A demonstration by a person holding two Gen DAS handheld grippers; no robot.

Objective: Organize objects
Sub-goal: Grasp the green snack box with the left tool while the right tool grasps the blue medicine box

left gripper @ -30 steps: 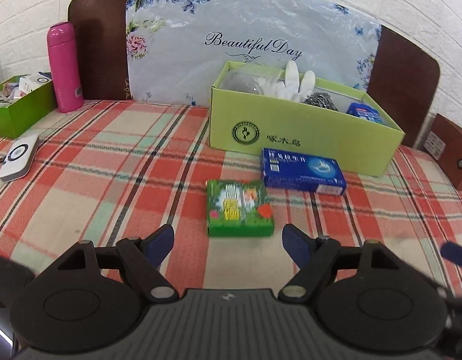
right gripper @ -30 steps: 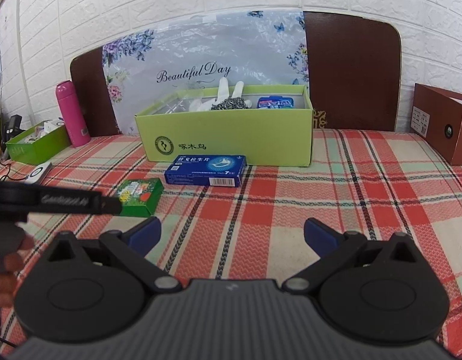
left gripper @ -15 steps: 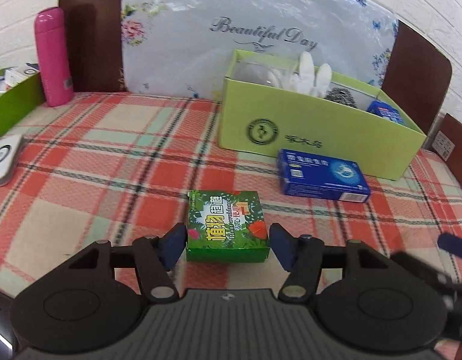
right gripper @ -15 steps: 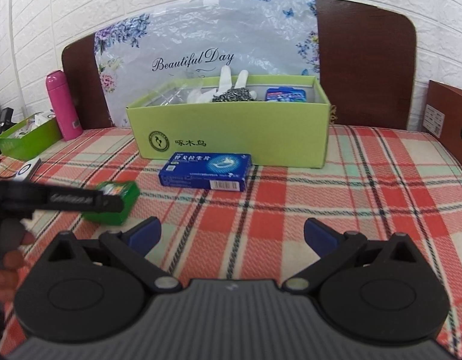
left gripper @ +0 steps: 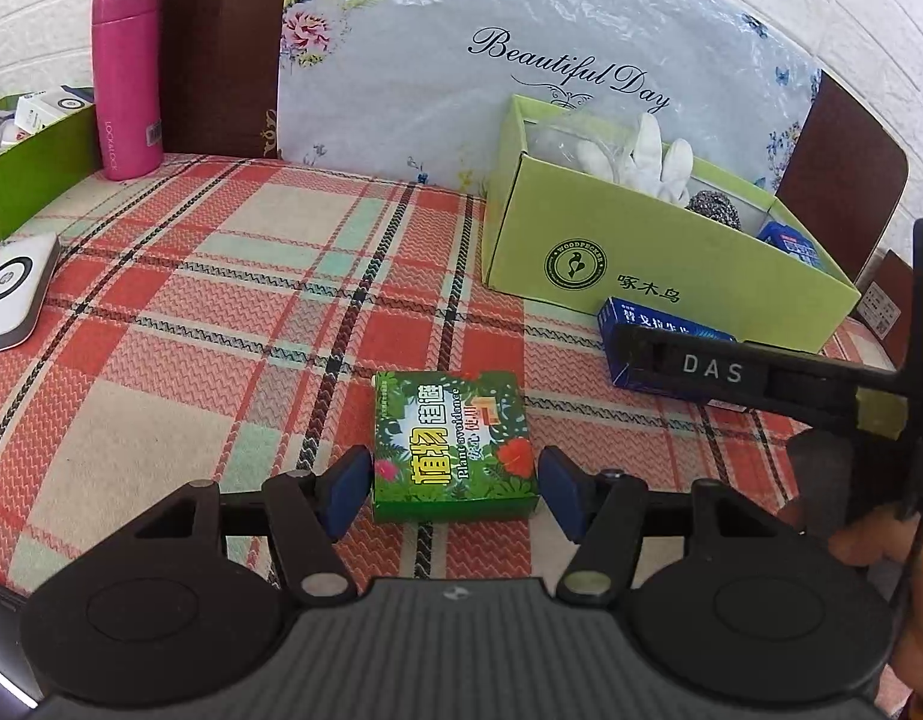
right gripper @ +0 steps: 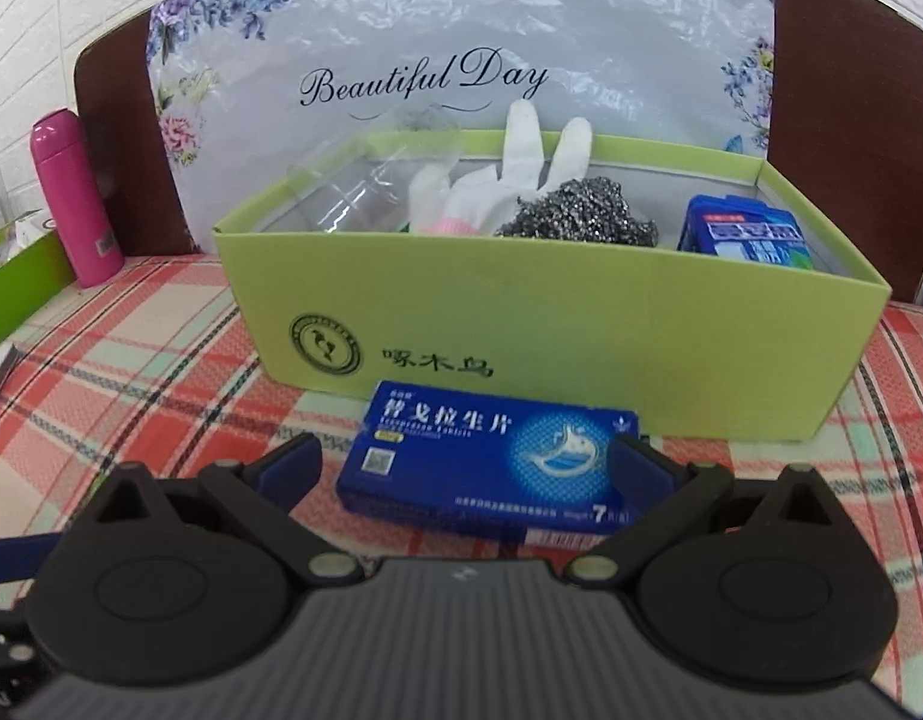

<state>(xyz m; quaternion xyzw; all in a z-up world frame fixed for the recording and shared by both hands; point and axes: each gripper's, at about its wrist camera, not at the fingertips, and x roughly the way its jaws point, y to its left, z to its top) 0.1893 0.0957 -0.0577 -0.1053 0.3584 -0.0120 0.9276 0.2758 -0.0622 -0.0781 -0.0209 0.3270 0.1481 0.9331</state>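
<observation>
A small green leaf-print box (left gripper: 452,444) lies on the plaid tablecloth, and my left gripper (left gripper: 452,492) is shut on its near end, one blue pad against each side. A flat blue medicine box (right gripper: 491,456) lies just in front of the lime-green cardboard box (right gripper: 581,324). My right gripper (right gripper: 464,462) is open around it: the right pad is at its edge, and a gap shows at the left pad. In the left wrist view the blue medicine box (left gripper: 641,324) is partly hidden behind the right tool's black bar (left gripper: 713,369).
The lime-green box holds a white glove (right gripper: 521,162), a steel scourer (right gripper: 581,210), a blue pack (right gripper: 749,234) and clear plastic. A pink bottle (left gripper: 128,72), a small green tray (left gripper: 29,168) and a white device (left gripper: 14,288) stand at the left. A brown box (left gripper: 887,300) sits at the far right.
My left gripper came forward and narrowed onto the green box. My right gripper moved forward and left, so the blue medicine box now lies between its fingers.
</observation>
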